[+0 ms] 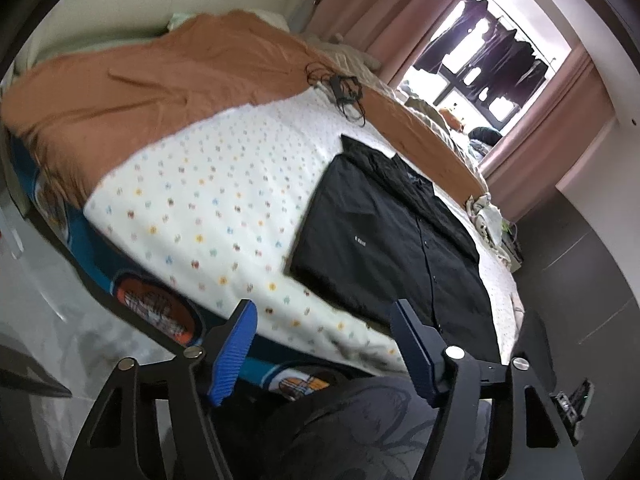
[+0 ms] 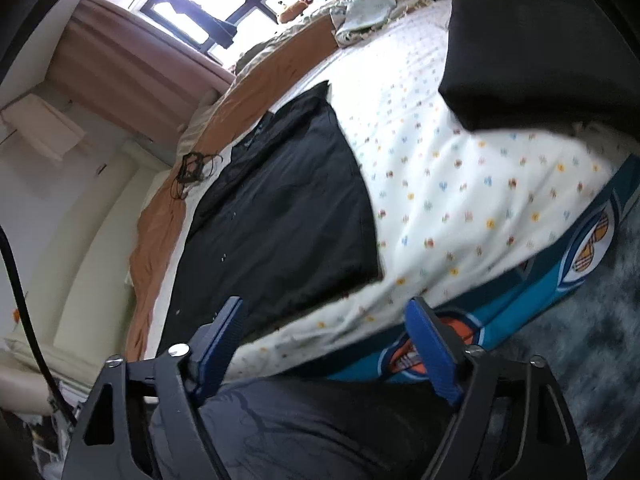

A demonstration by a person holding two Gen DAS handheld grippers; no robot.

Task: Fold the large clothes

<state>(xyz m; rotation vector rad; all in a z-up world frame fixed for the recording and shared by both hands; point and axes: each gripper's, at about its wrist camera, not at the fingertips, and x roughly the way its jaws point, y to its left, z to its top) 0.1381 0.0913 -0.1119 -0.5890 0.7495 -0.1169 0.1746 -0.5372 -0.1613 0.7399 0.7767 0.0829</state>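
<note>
Lying flat on the bed (image 1: 192, 208), the black shirt (image 1: 384, 236) runs lengthwise away from both grippers, hem nearest. The left gripper (image 1: 324, 344) and right gripper (image 2: 324, 344) hover short of that hem, jaws apart, nothing between them; neither looks clearly nearer.

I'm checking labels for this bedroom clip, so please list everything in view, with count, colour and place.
shirt: one, black, partly folded flat on the sheet.
sheet: one, white with coloured dots, covering the bed.
blanket: one, orange, across the far half.
cable bundle: one, black, at the blanket's edge.
cushion: one, black, on the sheet's far right.
curtains: pink, beside the window.
left gripper: blue pads, open, empty.
right gripper: blue pads, open, empty.
</note>
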